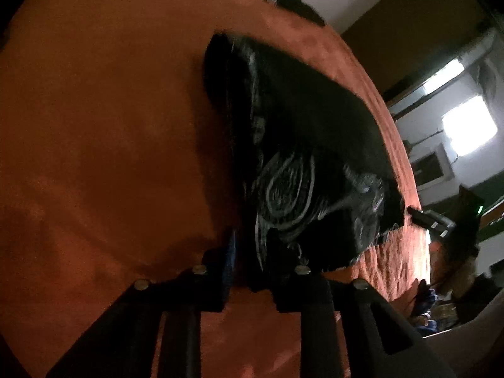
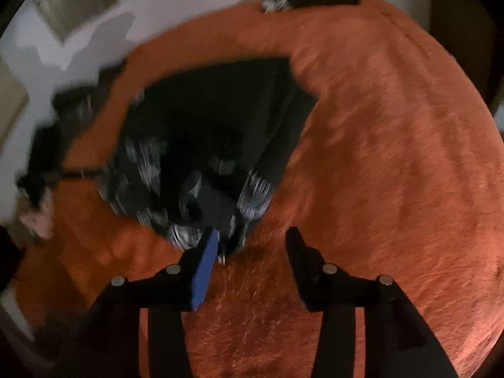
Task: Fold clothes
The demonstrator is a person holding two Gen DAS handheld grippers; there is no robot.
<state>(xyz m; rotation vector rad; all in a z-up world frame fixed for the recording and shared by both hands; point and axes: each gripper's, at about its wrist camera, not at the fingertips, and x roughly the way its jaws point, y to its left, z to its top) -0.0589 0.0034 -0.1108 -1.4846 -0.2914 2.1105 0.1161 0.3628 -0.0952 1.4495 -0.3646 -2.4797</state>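
The black garment (image 1: 302,132) with its pale printed pattern lay bunched on the orange blanket (image 1: 104,119), near the blanket's far edge. The left claw (image 1: 261,271) stood parted at the garment's near end; whether the cloth lay between its jaws I could not tell. The right claw (image 2: 252,249) stood open over bare blanket, its blue-padded finger (image 2: 206,271) just beside the garment's nearest corner, nothing between the jaws.

Folded garment (image 1: 302,132) on blanket (image 1: 110,110)
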